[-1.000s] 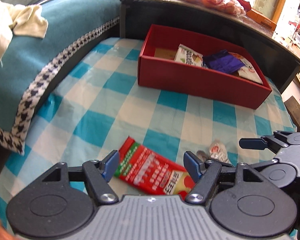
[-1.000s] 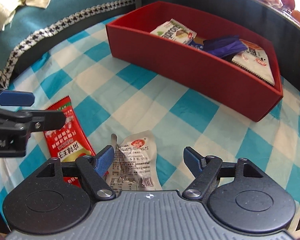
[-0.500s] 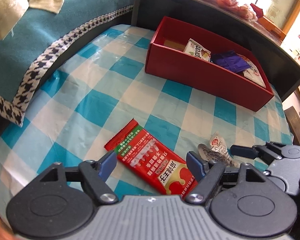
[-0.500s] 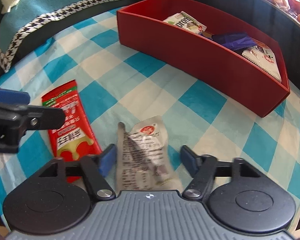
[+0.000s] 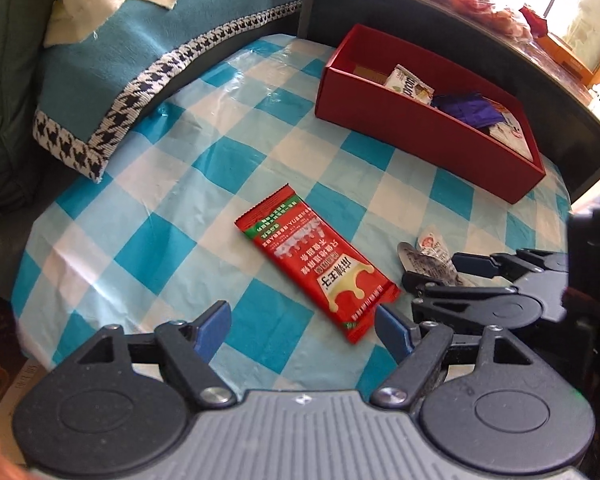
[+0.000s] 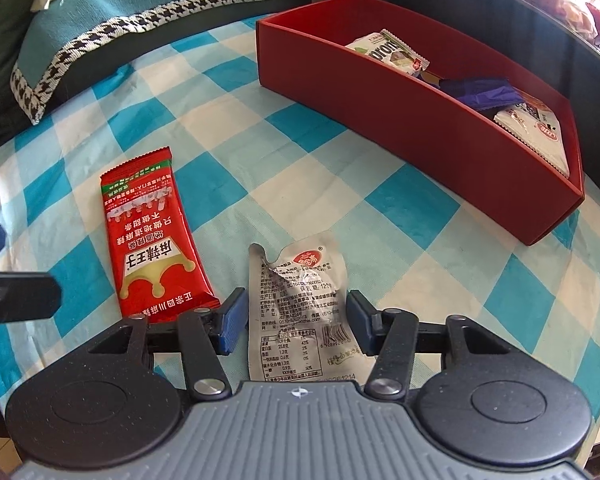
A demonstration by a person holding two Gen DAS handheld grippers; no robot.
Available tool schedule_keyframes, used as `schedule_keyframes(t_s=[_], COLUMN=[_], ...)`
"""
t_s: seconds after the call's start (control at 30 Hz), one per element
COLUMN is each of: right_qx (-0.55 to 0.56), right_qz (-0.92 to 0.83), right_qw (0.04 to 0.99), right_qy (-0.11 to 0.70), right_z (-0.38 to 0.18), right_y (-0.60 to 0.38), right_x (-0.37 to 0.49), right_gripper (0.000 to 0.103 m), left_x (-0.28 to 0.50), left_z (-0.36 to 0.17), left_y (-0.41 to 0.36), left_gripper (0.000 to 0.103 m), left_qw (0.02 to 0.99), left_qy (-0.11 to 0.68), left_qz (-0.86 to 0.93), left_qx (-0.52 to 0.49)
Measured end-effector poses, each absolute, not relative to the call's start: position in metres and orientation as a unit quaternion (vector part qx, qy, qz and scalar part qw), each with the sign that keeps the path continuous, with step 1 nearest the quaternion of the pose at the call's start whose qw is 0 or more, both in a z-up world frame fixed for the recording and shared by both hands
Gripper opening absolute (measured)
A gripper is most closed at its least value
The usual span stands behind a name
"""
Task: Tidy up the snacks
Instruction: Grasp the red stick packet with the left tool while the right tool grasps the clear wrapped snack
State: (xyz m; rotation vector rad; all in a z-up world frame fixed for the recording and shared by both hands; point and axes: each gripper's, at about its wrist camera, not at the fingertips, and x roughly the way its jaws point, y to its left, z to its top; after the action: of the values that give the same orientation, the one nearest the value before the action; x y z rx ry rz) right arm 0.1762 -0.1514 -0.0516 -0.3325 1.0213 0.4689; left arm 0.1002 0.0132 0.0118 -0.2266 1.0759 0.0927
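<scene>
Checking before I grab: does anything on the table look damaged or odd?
Yes. The silver packet between the open right hand-held gripper fingers looks crumpled, and its top left corner looks torn or folded. The red packet beside it lies flat and intact. Nothing appears spilled on the checked cloth.

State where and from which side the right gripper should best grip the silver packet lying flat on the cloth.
Probably the silver packet across its narrow width at mid-length, from above; it lies flat, lengthwise between the right gripper's open fingers.
</scene>
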Motion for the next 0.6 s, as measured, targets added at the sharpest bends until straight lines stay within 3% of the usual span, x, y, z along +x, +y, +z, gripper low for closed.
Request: schedule_keyframes(t_s=[0.37, 0.6], right_qx=[-0.194, -0.199], right_qz=[0.221, 0.204], right_qw=[0.837, 0.843], right_qy=[0.462, 0.457], right_z=[-0.048, -0.045], right_y=[-0.132, -0.137], right_x=[0.162, 0.155], right_gripper=[0.055, 0.054], left_x=[0.048, 0.057], left_z=[0.049, 0.022], left_y=[0.025, 0.026], left_gripper=[0.103, 0.103], left_qw=[0.855, 0.851], left_qy=[0.5, 0.494], left_qz=[0.087, 0.068], left_qx=[-0.105, -0.164])
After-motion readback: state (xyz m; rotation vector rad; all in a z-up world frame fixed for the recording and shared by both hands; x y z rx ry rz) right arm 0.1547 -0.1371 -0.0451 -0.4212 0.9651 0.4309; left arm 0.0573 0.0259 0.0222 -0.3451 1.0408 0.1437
